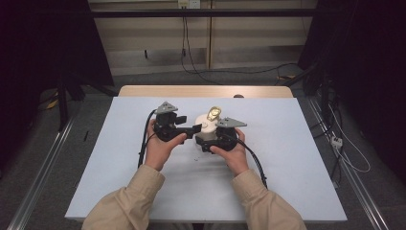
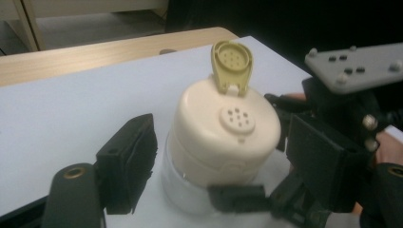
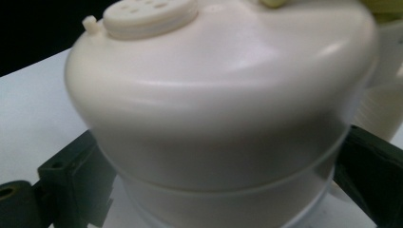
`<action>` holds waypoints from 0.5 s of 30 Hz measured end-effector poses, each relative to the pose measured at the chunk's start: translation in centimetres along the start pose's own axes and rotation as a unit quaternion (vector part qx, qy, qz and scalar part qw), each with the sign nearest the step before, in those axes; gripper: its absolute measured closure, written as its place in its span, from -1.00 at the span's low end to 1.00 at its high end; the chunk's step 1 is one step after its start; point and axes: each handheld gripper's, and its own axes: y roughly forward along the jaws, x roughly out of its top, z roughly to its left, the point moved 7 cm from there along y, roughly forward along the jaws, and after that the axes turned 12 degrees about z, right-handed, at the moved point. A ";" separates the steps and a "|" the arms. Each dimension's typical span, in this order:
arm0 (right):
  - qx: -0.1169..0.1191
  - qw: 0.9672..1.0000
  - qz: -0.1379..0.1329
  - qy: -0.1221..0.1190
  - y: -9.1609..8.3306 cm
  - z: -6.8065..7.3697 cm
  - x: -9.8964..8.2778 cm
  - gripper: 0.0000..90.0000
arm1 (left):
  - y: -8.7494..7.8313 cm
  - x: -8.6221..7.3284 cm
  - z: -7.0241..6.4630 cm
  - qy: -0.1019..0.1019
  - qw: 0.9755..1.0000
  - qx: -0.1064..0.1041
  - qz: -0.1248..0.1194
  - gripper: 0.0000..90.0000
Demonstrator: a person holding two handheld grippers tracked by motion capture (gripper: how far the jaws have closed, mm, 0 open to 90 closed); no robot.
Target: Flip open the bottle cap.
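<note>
Near the middle of the pale blue worktop (image 1: 287, 158), a little toward its far edge, a cream shaker jar (image 1: 206, 128) stood upright between two hand-held grippers. Its flip lid (image 2: 231, 66) stood open, hinged up at the back, leaving a round patch of sprinkle holes (image 2: 237, 119) bare on the domed cap. The right gripper (image 1: 210, 142), held in the person's right hand (image 1: 232, 153), clasped the jar low on its clear body, one black jaw on each side, as the right gripper view showed with the jar pressed close between them. The left gripper (image 1: 191, 129), in the left hand (image 1: 160, 146), sat just beside the jar on its left with its jaws spread apart and nothing between the pads; one jaw stood near the jar's side without touching it. Both tan sleeves (image 1: 129, 201) came in from the near edge. Beyond the far edge ran a strip of bare wooden tabletop (image 1: 206, 91).
</note>
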 end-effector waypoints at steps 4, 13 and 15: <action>-0.002 1.000 0.008 -0.011 -0.9 0.1 -0.4 -0.91 | -1.0 -1.4 0.5 0.009 1.000 0.009 0.001 -0.59; 0.004 1.000 0.007 -0.025 -3.1 0.5 -1.6 -0.92 | -2.4 -4.5 2.0 0.001 1.000 0.013 -0.006 -0.73; 0.005 1.000 0.001 -0.030 -3.7 0.7 -1.8 -0.93 | -2.8 -5.2 2.2 0.003 1.000 0.013 -0.003 -0.73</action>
